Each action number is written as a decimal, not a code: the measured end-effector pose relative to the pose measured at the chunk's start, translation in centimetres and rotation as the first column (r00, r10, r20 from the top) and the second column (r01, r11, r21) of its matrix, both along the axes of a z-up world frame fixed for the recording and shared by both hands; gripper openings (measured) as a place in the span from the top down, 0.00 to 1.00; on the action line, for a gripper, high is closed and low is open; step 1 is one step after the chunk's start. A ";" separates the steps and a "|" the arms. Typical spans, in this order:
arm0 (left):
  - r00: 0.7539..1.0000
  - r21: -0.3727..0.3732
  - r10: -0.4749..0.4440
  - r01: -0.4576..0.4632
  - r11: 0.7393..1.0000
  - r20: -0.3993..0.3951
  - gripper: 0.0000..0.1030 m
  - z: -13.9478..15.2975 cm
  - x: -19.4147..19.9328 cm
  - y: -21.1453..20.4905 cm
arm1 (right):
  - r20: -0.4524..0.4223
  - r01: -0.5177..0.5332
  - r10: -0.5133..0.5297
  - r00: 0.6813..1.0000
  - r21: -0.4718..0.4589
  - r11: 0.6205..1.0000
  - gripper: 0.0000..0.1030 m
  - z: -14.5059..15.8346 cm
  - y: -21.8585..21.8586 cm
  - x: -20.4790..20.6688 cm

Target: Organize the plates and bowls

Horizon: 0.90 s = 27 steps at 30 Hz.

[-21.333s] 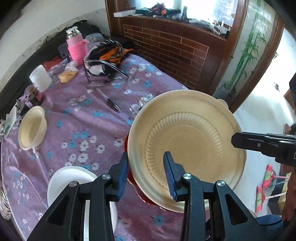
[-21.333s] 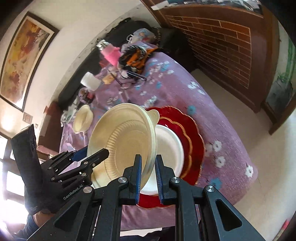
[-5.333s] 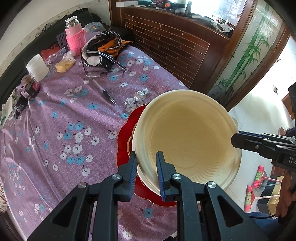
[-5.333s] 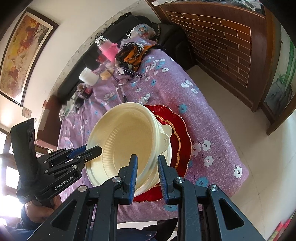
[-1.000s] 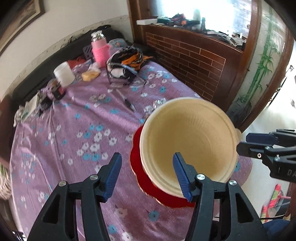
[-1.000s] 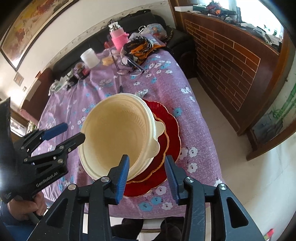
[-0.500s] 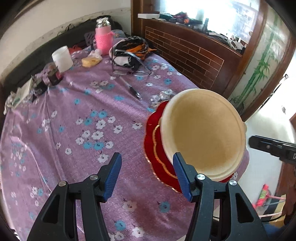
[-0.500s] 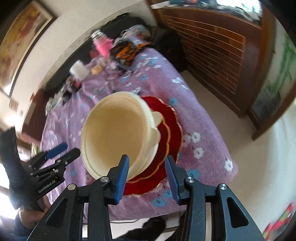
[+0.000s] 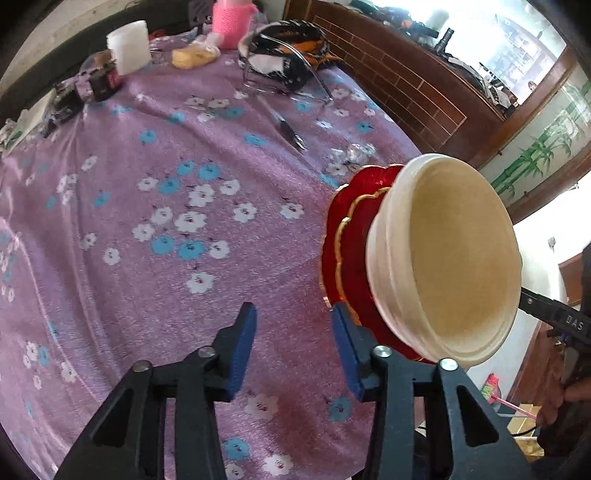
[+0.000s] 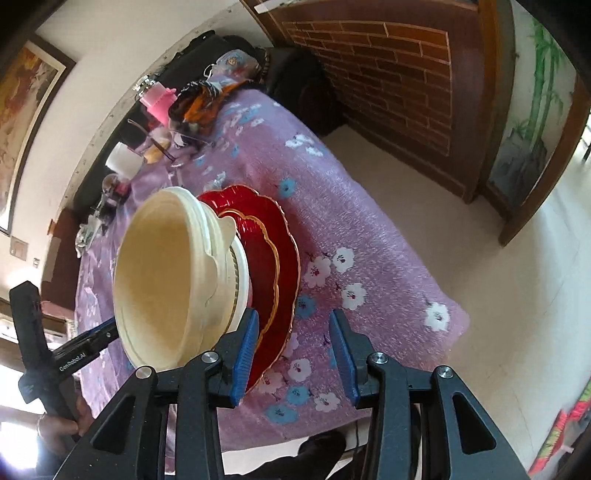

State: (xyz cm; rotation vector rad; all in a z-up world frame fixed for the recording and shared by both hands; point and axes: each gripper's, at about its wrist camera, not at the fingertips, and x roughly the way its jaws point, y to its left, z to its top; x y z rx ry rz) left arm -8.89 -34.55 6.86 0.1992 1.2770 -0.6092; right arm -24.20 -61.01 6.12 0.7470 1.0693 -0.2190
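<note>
A stack stands at the near right of the purple flowered table (image 9: 147,258): two red gold-rimmed plates (image 9: 347,266), a white plate (image 10: 240,273), and nested cream bowls (image 9: 454,258) on top. My left gripper (image 9: 293,347) hangs low over the cloth just left of the stack. Its jaws are closing with only cloth between them, and its right finger is beside the red rim. My right gripper (image 10: 293,352) is open on the stack's other side. The red plates' (image 10: 273,251) near edge shows just inside its left pad, and I cannot tell whether it touches.
At the table's far end stand a pink bottle (image 9: 231,22), a white cup (image 9: 129,44), a dark jar (image 9: 105,75) and a black-and-orange bag (image 9: 291,44). A pen (image 9: 284,125) and crumpled foil (image 9: 354,151) lie mid-table. A brick-patterned cabinet (image 10: 388,74) stands behind.
Both grippers have sunk toward the table on either side of the stack. The left jaws have narrowed. The stack now sits further right in the left wrist view.
</note>
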 end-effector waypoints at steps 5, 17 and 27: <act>0.999 0.004 -0.037 0.037 0.999 0.000 0.70 -0.2 0.1 -1.7 | -0.004 -0.041 0.041 0.999 0.008 0.999 0.64 -0.8 -0.3 1.2; 0.998 -0.006 -0.018 0.018 1.000 -0.063 0.86 -3.0 1.8 -2.6 | -0.026 -0.106 0.108 0.994 0.069 0.992 0.82 -3.6 -1.3 4.1; 0.999 -0.017 -0.020 0.019 1.000 -0.044 0.92 -3.3 2.0 -2.9 | -0.015 -0.146 0.147 0.989 0.088 0.985 0.83 -3.9 -1.2 5.4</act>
